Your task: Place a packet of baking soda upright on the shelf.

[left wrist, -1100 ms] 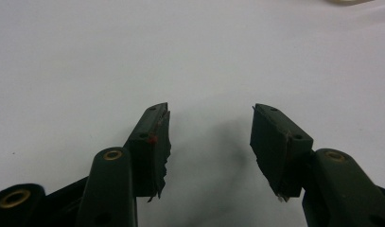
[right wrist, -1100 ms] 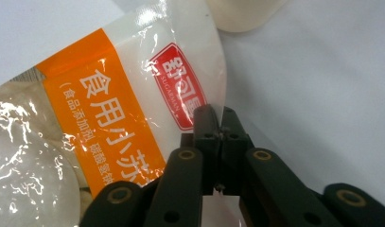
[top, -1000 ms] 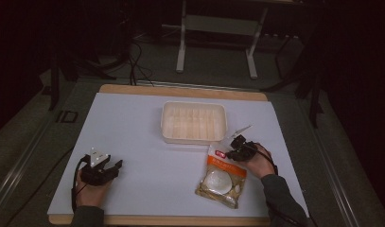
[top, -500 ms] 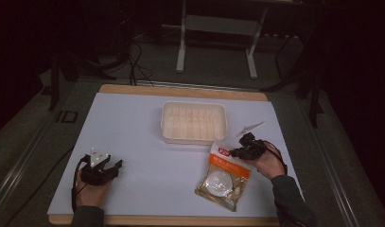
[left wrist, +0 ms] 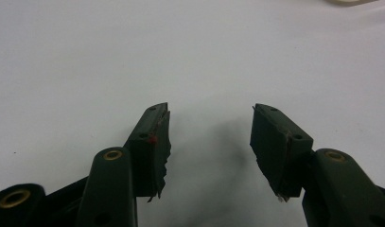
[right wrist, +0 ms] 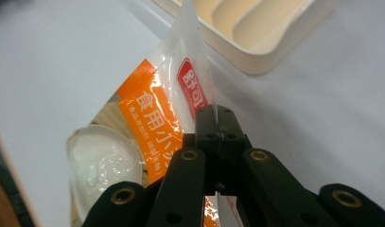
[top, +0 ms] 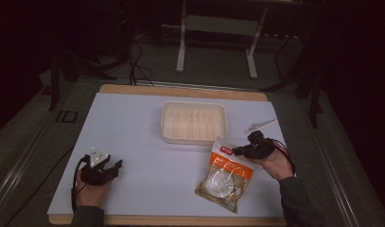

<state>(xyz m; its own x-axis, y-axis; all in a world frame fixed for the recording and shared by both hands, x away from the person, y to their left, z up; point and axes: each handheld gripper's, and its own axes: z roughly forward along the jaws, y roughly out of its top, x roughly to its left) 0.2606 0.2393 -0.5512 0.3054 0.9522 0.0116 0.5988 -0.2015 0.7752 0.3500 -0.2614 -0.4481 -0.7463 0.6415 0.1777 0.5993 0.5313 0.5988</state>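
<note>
Tray (top: 194, 122) mid-table, bag (top: 225, 174) before it to the right

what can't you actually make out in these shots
- Contents of the clear plastic bag with the orange label: pale round pieces in the high view, too small and glare-blurred to identify.
- The bag's pinched top edge: hidden inside the right gripper, in the right gripper view.
- Small clear strip right of the cream ribbed plastic tray: too small to identify.
- Tray in the right gripper view: cut off by the top edge.
</note>
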